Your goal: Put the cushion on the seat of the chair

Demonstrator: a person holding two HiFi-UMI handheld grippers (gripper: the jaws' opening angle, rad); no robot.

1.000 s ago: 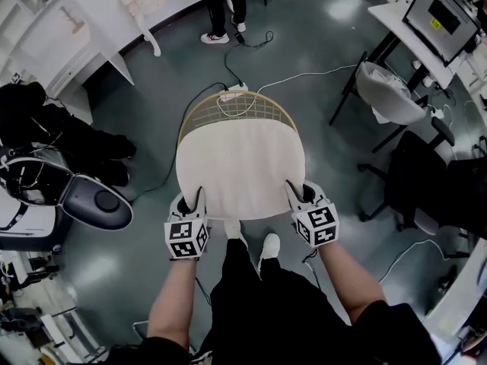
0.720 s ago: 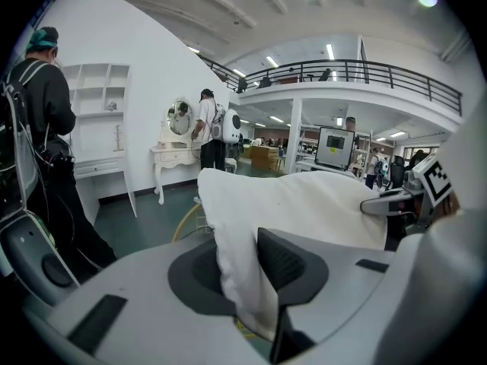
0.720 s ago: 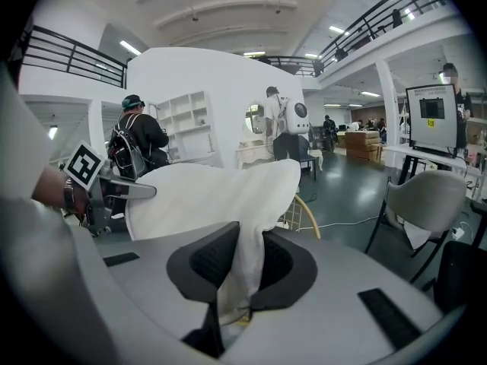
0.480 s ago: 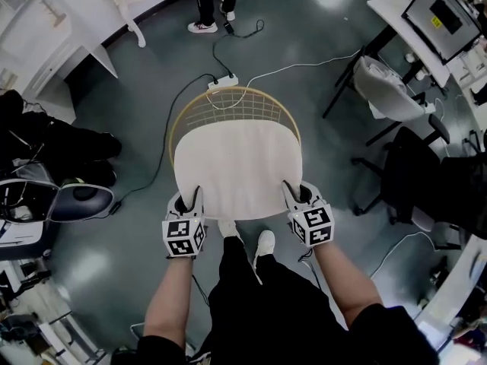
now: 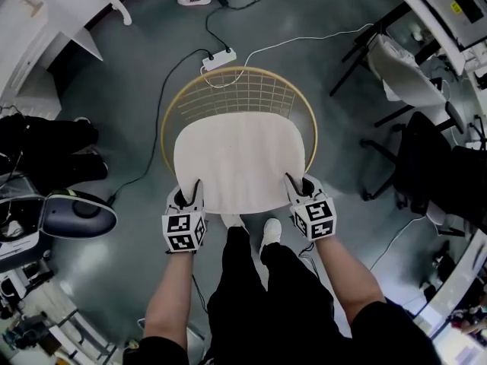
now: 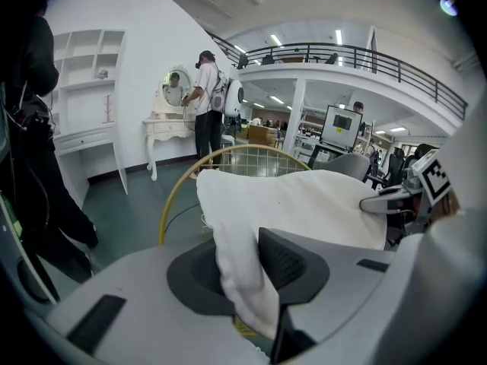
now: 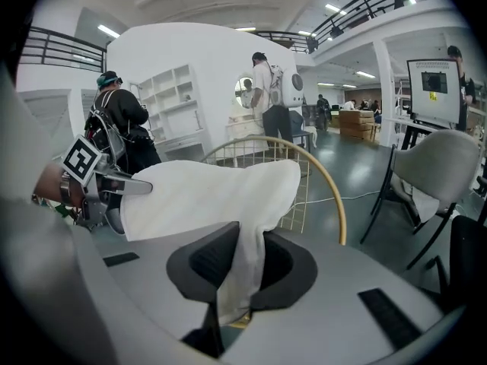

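Note:
A white, flat cushion (image 5: 240, 162) hangs over the round gold wire chair (image 5: 236, 72), covering its seat; the wire back (image 5: 243, 96) shows beyond it. My left gripper (image 5: 190, 194) is shut on the cushion's near left corner and my right gripper (image 5: 297, 186) is shut on the near right corner. In the left gripper view the cloth (image 6: 304, 204) folds down between the dark pads (image 6: 285, 261). The right gripper view shows the same pinch on the cushion (image 7: 198, 188), with the gold rim (image 7: 335, 204) behind. Whether the cushion rests on the seat is hidden.
A power strip (image 5: 215, 59) with cables lies on the grey floor behind the chair. A grey office chair (image 5: 399, 67) and a dark chair (image 5: 426, 166) stand at the right. A round grey device (image 5: 76, 215) sits at the left. My feet (image 5: 251, 230) stand before the chair.
Both grippers have sunk with the cushion toward the chair. More of the gold rim now shows round the cushion's sides.

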